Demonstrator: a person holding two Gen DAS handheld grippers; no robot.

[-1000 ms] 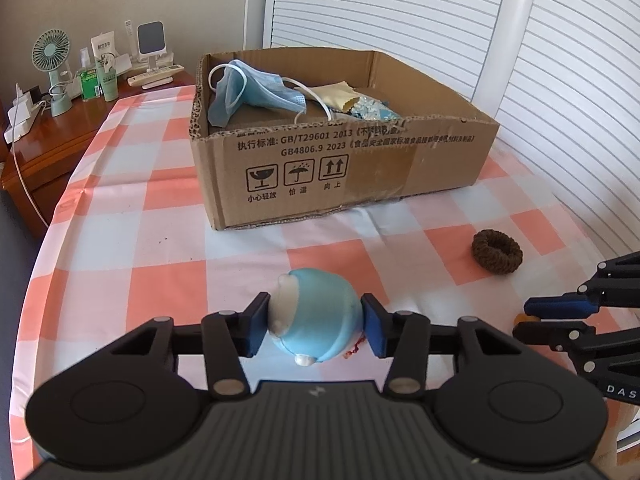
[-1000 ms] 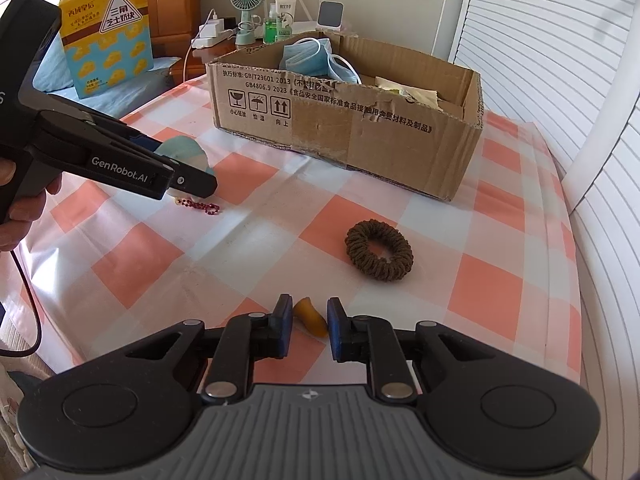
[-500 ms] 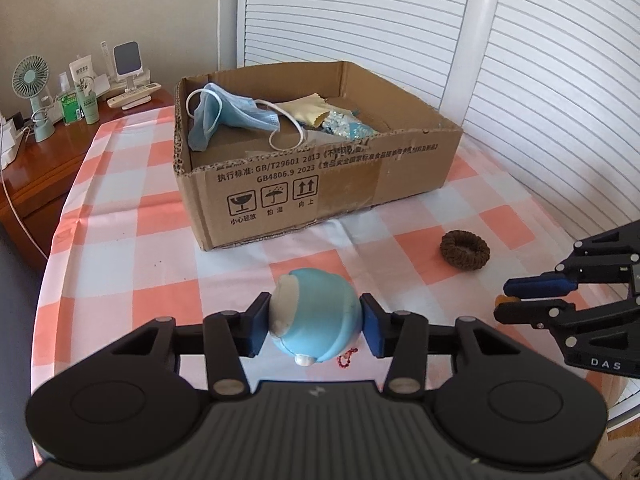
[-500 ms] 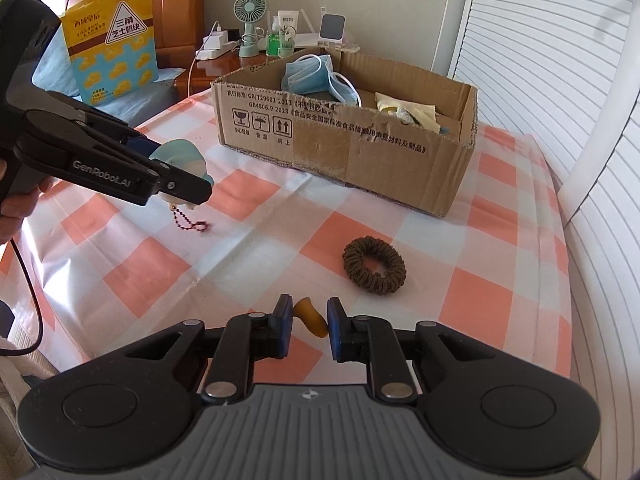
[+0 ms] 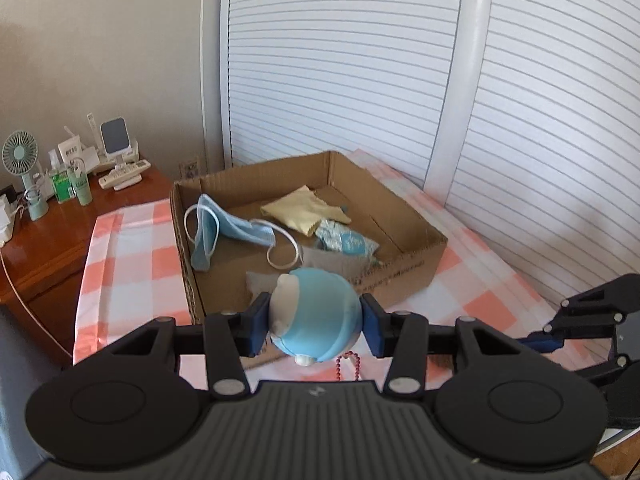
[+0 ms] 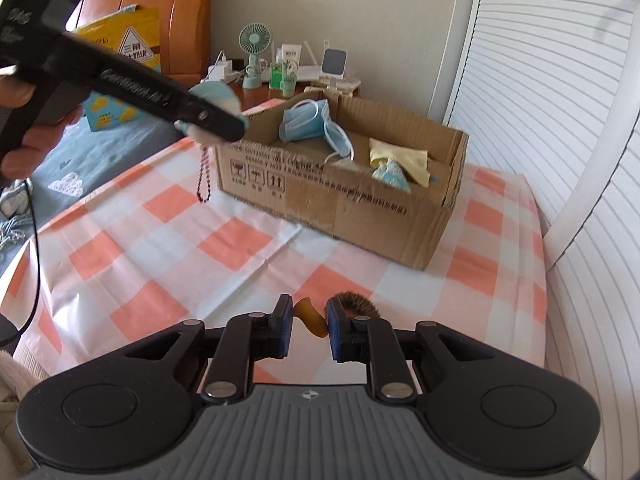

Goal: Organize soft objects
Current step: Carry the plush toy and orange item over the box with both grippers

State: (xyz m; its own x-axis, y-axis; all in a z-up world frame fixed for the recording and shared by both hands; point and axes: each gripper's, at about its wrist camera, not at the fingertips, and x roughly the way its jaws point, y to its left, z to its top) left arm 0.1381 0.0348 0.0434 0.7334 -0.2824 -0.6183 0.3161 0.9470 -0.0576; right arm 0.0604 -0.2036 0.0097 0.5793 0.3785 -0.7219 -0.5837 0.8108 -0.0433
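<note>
Over the cardboard box — mask and cloths inside — left gripper pinches blue plush ball; right gripper pinches an amber piece; scrunchie remains on the desk.

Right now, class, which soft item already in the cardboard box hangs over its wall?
The blue face mask: it drapes over the cardboard box's left wall, while the yellow cloth and the patterned packet lie on its floor.

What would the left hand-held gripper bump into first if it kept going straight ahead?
Probably the cardboard box. The left hand-held gripper, shut on the blue plush ball, points down toward the box's near wall and floor, though depth is hard to judge.
</note>
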